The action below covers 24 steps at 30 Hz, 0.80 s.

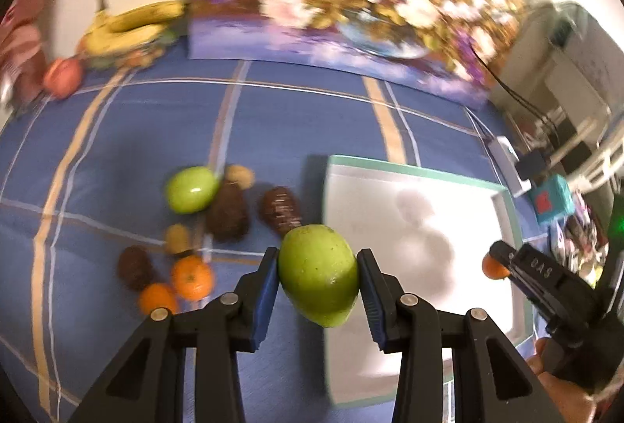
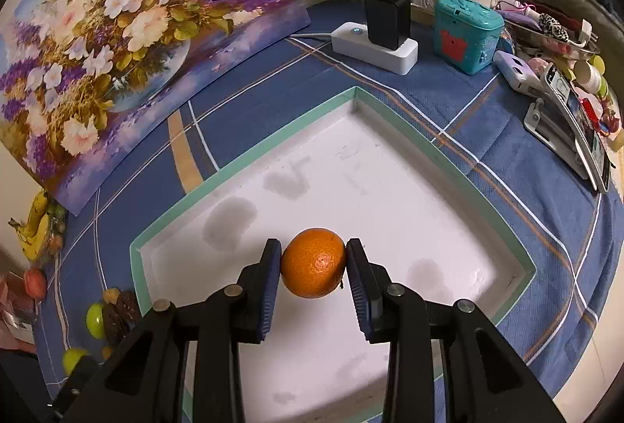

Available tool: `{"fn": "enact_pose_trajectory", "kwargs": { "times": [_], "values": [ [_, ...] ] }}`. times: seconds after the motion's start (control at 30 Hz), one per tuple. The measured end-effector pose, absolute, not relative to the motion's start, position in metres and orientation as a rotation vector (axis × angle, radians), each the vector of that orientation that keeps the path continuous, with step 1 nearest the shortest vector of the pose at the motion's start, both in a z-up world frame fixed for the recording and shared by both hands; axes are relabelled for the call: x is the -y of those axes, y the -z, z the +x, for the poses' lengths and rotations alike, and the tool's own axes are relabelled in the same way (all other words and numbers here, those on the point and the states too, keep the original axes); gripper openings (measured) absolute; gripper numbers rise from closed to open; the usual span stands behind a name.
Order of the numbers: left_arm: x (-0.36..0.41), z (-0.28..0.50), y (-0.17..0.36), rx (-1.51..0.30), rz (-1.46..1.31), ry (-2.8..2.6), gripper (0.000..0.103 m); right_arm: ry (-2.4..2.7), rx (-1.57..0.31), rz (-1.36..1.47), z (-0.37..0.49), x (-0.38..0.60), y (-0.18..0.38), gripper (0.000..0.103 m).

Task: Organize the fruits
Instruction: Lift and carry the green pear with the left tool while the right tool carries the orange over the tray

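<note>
My left gripper is shut on a green mango, held above the blue cloth just left of the white tray. On the cloth behind lie a second green fruit, two oranges, dark brown fruits and small yellowish ones. My right gripper is shut on an orange above the white tray, whose floor holds nothing. The right gripper with its orange also shows at the tray's right edge in the left wrist view.
Bananas and a red apple sit at the far left by the wall. A flower painting leans behind the tray. A power strip with charger, a teal box and clutter line the table's right side.
</note>
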<state>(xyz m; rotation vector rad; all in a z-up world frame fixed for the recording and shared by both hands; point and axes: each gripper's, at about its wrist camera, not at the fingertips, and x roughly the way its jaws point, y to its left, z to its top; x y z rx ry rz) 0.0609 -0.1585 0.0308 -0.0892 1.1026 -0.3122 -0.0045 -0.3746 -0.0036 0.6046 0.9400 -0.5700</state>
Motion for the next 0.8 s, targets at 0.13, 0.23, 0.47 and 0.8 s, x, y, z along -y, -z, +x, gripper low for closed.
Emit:
{"fn": "enact_pose_trajectory", "kwargs": {
  "times": [0.13, 0.23, 0.47, 0.8],
  "values": [
    [0.18, 0.065, -0.022, -1.107, -0.039, 0.34, 0.042, 0.582, -0.942, 0.622, 0.001, 0.386, 0.005, 0.035],
    [0.196, 0.067, -0.017, -1.094, 0.0, 0.358, 0.042, 0.599, -0.943, 0.626, 0.004, 0.394, 0.007, 0.035],
    [0.219, 0.075, 0.005, -1.117, 0.054, 0.38, 0.042, 0.622, -0.977, 0.606, 0.012, 0.405, 0.019, 0.035],
    [0.228, 0.069, 0.027, -1.173, 0.096, 0.391, 0.042, 0.631, -1.02, 0.611, 0.01, 0.411, 0.029, 0.036]
  ]
}}
